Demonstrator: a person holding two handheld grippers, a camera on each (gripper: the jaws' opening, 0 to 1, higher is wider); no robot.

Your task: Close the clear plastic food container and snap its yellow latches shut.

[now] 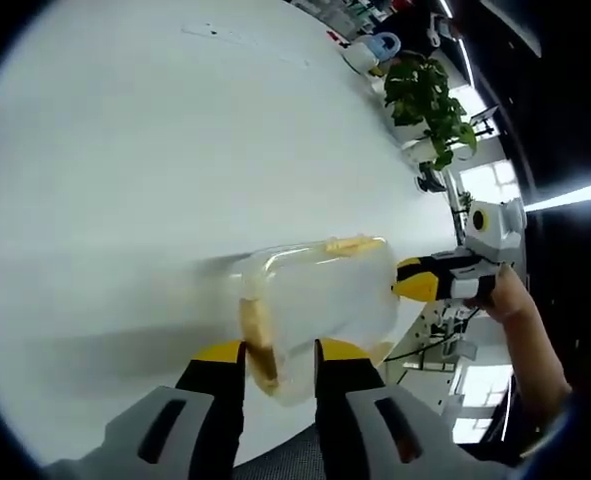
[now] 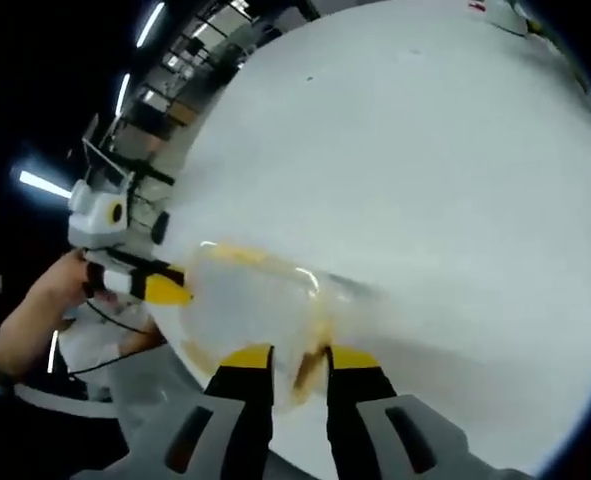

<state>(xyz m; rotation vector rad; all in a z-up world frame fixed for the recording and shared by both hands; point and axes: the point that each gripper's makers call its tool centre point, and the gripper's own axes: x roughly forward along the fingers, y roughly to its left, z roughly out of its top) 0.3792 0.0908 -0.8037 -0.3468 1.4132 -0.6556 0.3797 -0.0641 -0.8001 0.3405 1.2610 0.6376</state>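
Left gripper view: my left gripper [image 1: 280, 352], jaws apart, straddles the near end of the clear plastic food container with yellow latches [image 1: 320, 295] at the white tabletop [image 1: 125, 180] edge. My right gripper [image 1: 420, 278] touches its far end; green potted plant [image 1: 430, 100] behind.

Right gripper view: my right gripper [image 2: 300, 358], jaws apart around the container [image 2: 255, 300] end latch; left gripper [image 2: 160, 290] opposite, hand [image 2: 35, 310] holding it.

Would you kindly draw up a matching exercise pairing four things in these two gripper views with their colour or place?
Things:
1. food container
2. latch
3. potted plant
4. table

Descriptions:
A. white, broad surface
B. clear plastic, at the table's near edge
C. green leaves, far side of the table
D. yellow, on the container's end between the left gripper jaws

Pairs: 1-B, 2-D, 3-C, 4-A
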